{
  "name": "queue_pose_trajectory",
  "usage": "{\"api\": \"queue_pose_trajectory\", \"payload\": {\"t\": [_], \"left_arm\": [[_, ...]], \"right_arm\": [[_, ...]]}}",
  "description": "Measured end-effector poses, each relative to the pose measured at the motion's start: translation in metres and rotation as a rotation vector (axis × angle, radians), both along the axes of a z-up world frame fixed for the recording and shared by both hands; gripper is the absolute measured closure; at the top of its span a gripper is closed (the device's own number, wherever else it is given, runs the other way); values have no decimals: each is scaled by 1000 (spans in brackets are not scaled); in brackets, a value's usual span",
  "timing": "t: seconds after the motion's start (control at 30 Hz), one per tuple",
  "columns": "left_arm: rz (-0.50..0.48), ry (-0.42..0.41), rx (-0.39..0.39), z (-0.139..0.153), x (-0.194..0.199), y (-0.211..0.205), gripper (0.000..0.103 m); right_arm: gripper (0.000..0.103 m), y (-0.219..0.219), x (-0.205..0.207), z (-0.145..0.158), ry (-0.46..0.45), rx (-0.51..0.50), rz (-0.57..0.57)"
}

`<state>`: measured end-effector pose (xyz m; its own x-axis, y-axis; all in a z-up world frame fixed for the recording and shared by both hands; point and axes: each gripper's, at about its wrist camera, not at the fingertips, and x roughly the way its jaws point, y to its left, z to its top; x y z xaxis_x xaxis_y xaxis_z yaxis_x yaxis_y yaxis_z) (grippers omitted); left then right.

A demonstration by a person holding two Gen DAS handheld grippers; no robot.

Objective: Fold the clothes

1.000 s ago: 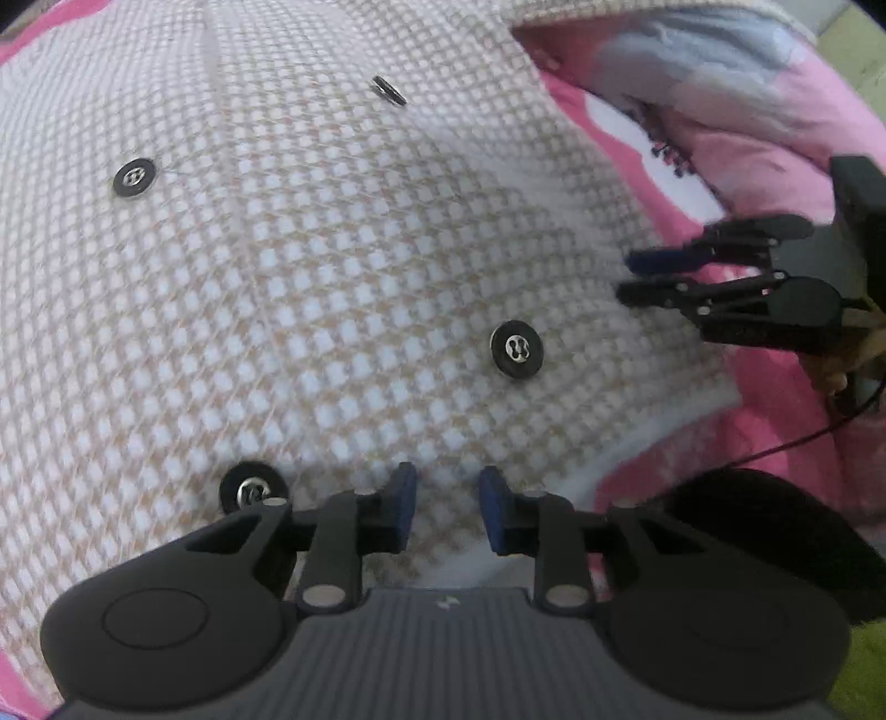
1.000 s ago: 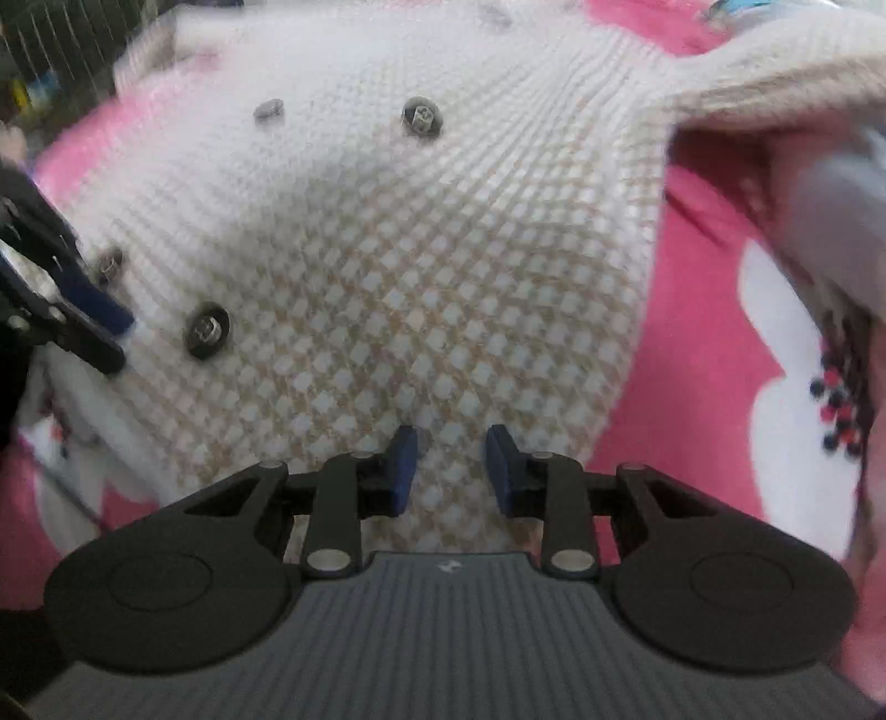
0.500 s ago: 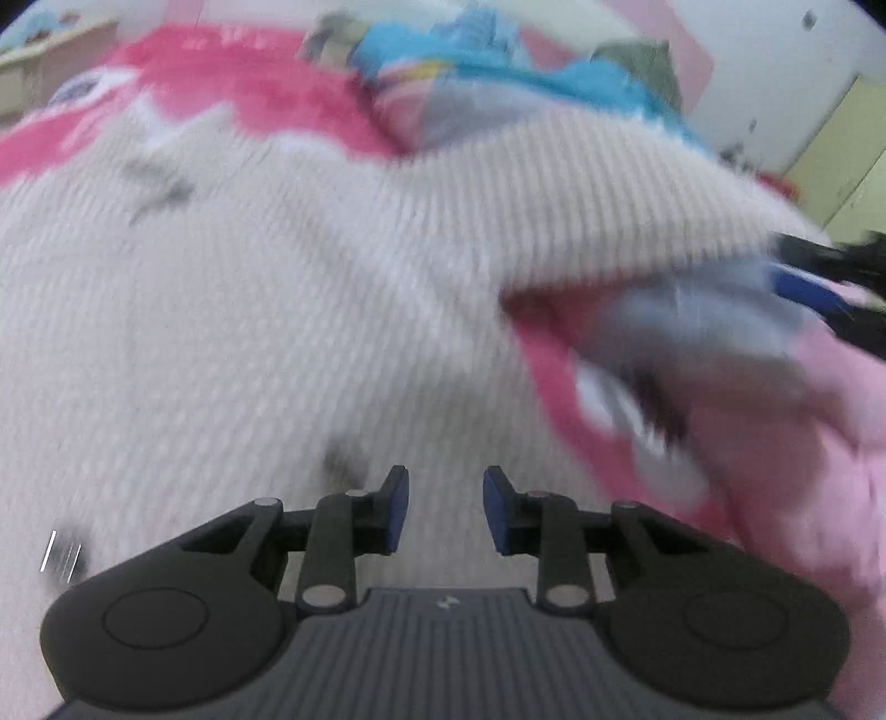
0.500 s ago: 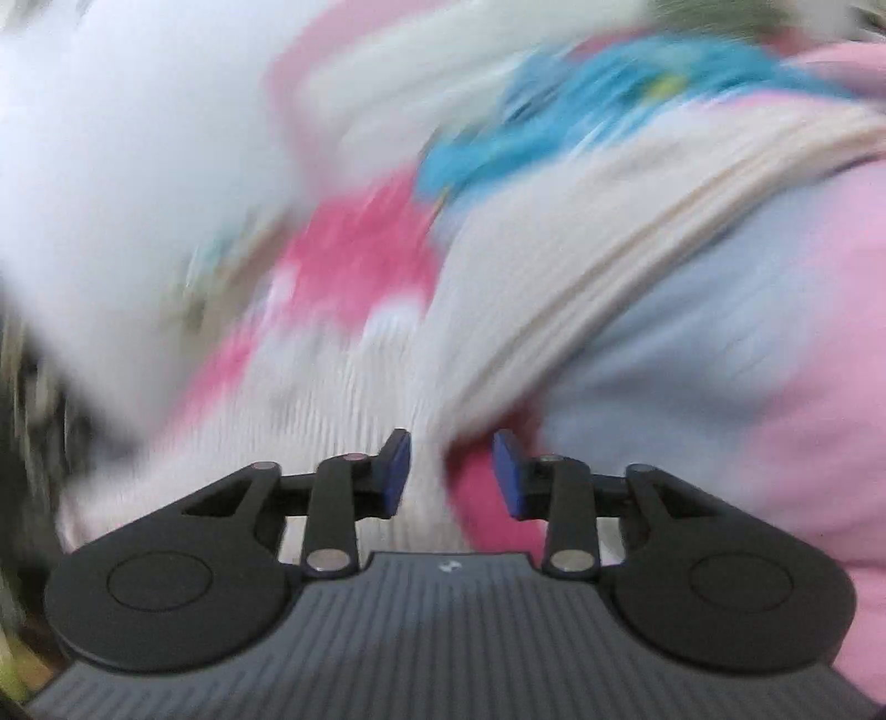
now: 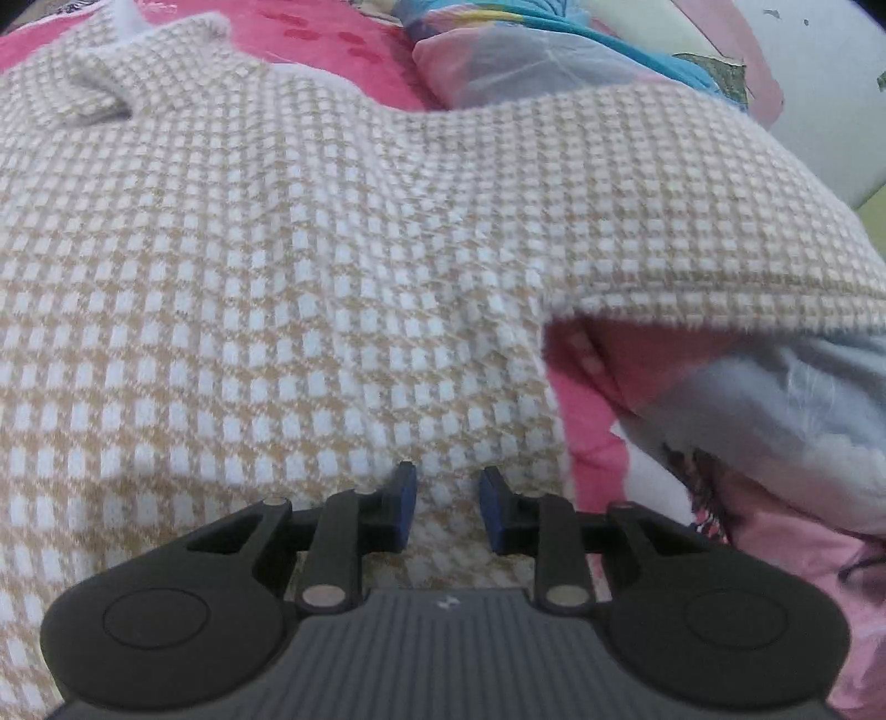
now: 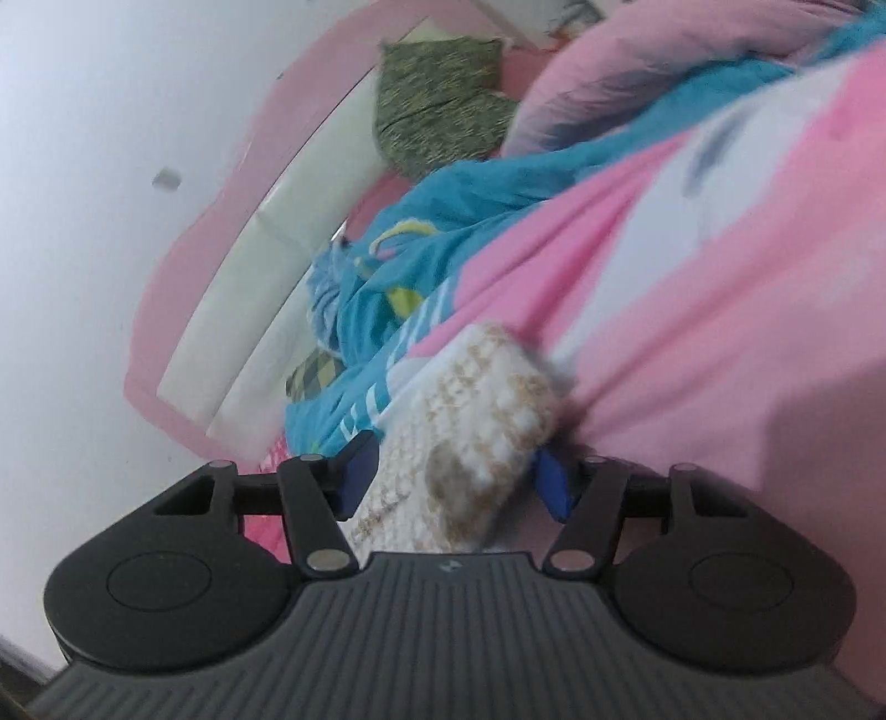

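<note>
Left gripper (image 5: 446,504): jaws set a narrow gap apart, nothing pinched between the blue pads; only flat knit shows through the gap.

Right gripper (image 6: 451,479): jaws have just been opening and stand about half apart, with a thick fold of the knit between them. The fold lies against the left pad; the right pad is partly hidden behind it, so a firm clamp cannot be told.

Checked cardigan (image 5: 310,266): beige-and-white knit, spread directly under and ahead of the left gripper's jaws. One sleeve runs right from the body and drapes over heaped bedding. The collar end lies crumpled at the far left edge of the cardigan. The right wrist view is blurred; the piece of cardigan (image 6: 470,421) seen there is cut off by the gripper body.

Bed cover (image 5: 354,52): hot pink, showing beyond the cardigan's far edge and beside its right hem.

Pink quilt (image 6: 692,288): right of the cardigan fold, pale patches blurred.

Blue printed bedding (image 6: 398,277): bunched beyond the cardigan, pattern unreadable.

Green patterned pillow (image 6: 443,99): past the blue bedding, against the white padded headboard (image 6: 249,288).

Wall (image 6: 83,166): pale, behind the headboard.
</note>
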<state>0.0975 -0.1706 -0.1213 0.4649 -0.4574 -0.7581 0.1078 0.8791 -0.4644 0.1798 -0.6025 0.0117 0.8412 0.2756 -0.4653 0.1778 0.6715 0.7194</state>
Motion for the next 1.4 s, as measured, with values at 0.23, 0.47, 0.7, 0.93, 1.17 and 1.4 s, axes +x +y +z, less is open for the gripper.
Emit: {"api": "queue_pose_trajectory", "payload": {"t": [0.23,0.47,0.7,0.93,1.17,1.4], "left_arm": [[58,46,-74,6,1,16,76],[114,104,-136,38,-19,67,74],[322,167,-248,66,-87,181,73],[442,200,-277,77,-155,261,69],[414,252,-223,49,-158,252,68],[142,223,-68,43,-134,197,59]], "right_arm": [[92,18,-13,37,-90,-48,53],[92,93,-13,107,-306,-171,351],[92,216,-39,137,-519,-304,893],[91,333,-105,73,-464,-469,1513],[85,384,-201,-82,-211,-910,1852],[60,345,-222,-95,55,-657,1702]]}}
